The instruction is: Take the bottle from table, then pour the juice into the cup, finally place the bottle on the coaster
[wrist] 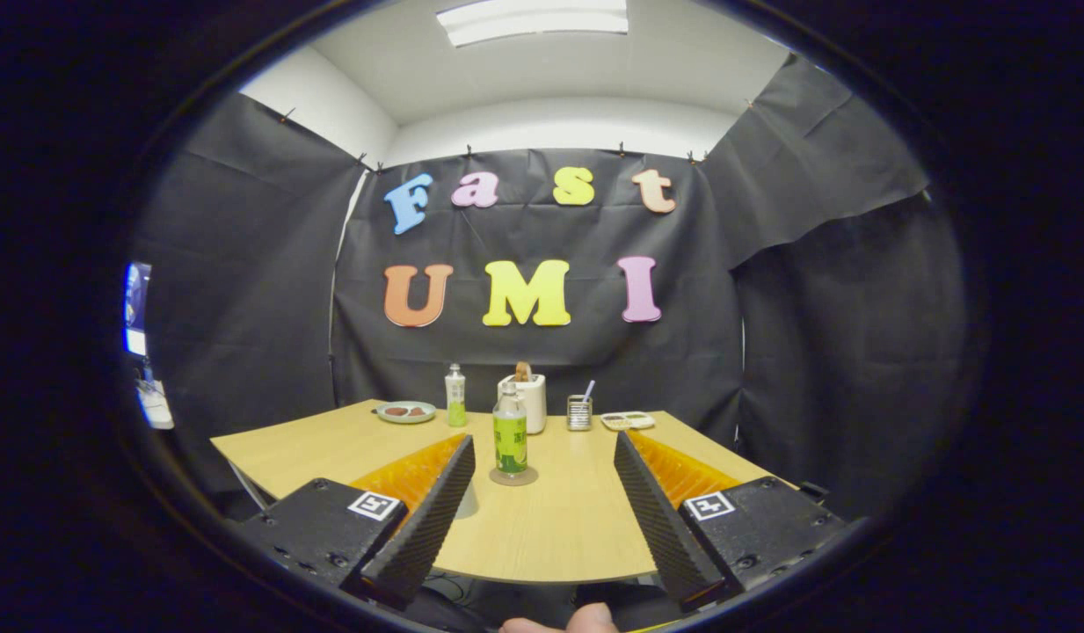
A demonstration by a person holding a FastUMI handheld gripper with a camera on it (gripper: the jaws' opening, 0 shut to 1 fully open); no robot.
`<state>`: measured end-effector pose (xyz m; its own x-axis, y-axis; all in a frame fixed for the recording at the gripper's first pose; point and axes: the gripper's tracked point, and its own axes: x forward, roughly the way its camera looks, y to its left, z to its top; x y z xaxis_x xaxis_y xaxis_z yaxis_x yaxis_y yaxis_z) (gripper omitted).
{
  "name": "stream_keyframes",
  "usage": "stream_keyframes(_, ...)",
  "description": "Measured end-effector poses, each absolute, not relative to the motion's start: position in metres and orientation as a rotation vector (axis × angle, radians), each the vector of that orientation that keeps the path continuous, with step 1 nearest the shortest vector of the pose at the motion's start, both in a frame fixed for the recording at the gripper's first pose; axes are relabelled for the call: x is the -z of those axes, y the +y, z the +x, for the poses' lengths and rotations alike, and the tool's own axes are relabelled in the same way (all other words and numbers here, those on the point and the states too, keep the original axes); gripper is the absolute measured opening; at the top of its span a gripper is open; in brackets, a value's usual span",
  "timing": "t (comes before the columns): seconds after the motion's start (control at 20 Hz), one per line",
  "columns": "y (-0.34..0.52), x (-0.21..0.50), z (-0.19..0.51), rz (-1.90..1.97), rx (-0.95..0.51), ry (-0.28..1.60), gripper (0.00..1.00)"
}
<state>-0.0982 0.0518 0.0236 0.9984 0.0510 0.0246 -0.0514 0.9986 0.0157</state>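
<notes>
Gripper (542,492) wide open, fingers apart, nothing between pads. Bottle (510,433) upright on coaster (513,477), just ahead of fingers, nearer left finger. Cup (465,501) mostly hidden behind left finger, just left of coaster. Table (559,527) light wood. At far edge: second bottle (454,396), plate (406,411), toaster (526,400), small holder (579,411), flat tray (628,420). Fingertip of person (559,622) at bottom, below the fingers.

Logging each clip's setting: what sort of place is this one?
Likely a staged recording booth, not a home: black cloth wall, a wooden table with a bottle on a coaster, and ceiling light. The gripper is open.
</notes>
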Motion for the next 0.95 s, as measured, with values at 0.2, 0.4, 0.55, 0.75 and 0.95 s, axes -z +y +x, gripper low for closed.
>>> stream_keyframes(0.2,0.056,-0.024,-0.094,-0.012,-0.047,-0.023,1.0)
stream_keyframes(0.4,0.061,-0.026,-0.093,0.0,-0.056,-0.029,1.0)
stream_keyframes(0.55,0.06,-0.032,-0.095,0.035,-0.066,-0.044,1.0)
stream_keyframes(0.75,0.06,-0.03,-0.093,0.044,-0.069,-0.044,1.0)
stream_keyframes(0.95,0.058,-0.03,-0.093,0.03,-0.056,-0.035,1.0)
